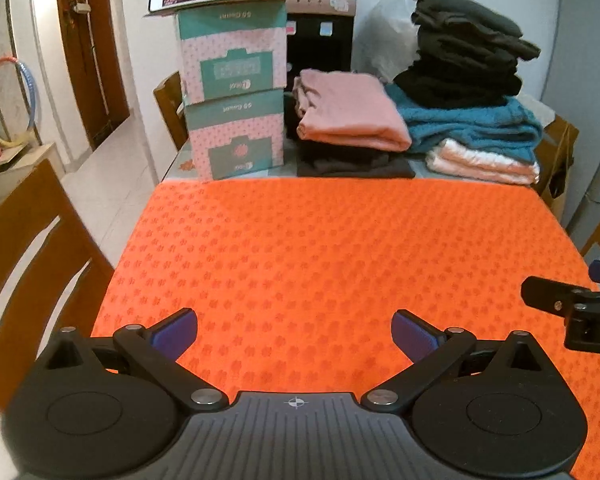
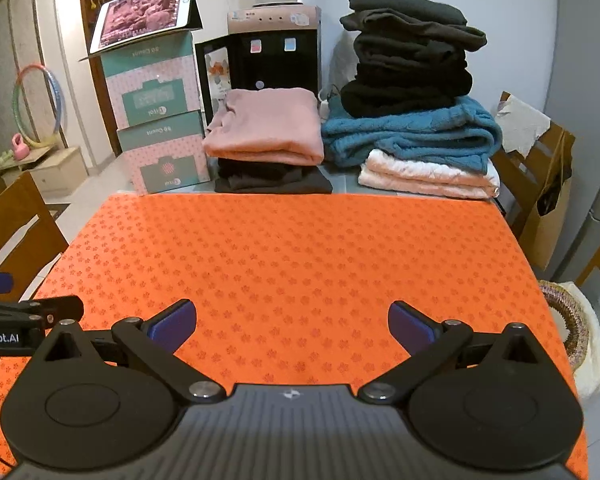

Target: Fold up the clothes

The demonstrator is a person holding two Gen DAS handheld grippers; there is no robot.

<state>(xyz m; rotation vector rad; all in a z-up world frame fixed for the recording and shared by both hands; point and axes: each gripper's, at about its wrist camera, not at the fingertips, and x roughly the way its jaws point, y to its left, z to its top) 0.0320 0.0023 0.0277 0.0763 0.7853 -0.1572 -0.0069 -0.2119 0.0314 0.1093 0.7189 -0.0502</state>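
- Left tongs [image 1: 294, 330]: spread wide, empty, low over the orange surface [image 1: 320, 240].
- Right tongs [image 2: 292, 324]: same, alongside.
- Clothes [image 2: 266, 130]: folded stacks far ahead; none between tongs. Likely fetch next garment, lay flat centrally.

Left claw [image 1: 294, 330]: jaws spread wide, nothing between the blue pads [image 1: 176, 334], held low and level.
Right claw [image 2: 292, 322]: jaws spread wide, empty, level.
Relation: side by side, apart, right claw just right of the left claw.
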